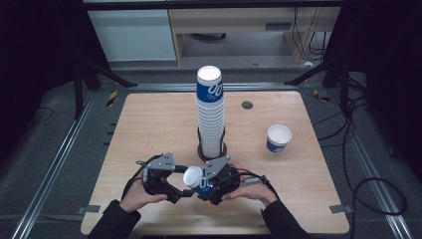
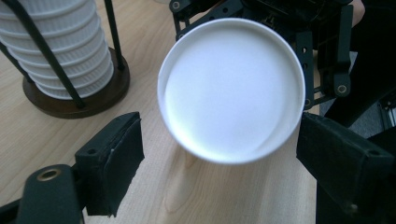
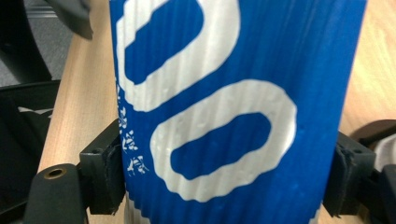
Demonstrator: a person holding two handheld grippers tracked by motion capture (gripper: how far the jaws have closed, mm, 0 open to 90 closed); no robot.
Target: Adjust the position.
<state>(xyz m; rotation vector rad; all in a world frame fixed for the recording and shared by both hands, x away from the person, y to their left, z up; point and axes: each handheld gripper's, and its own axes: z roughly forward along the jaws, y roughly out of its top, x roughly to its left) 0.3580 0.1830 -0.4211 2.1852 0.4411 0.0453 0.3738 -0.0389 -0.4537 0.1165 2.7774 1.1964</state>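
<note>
A blue paper cup with white ovals (image 3: 229, 107) lies on its side in my right gripper (image 3: 224, 186), both pads pressed on its ribbed wall. In the high view this cup (image 1: 195, 179) hangs just above the table's near middle, its white mouth (image 2: 231, 88) turned toward my left gripper (image 2: 219, 163). My left gripper (image 1: 180, 191) is open, one jaw on either side of the rim. Its left pad stands clear of the cup; the right pad is close beside the rim. My right gripper (image 1: 211, 186) comes in from the right.
A tall stack of the same cups (image 1: 210, 114) stands in a wire holder on a round brown base (image 2: 77, 100) just behind the grippers. One upright cup (image 1: 277, 138) sits at the right of the wooden table (image 1: 149, 124). Black frame legs and cables surround it.
</note>
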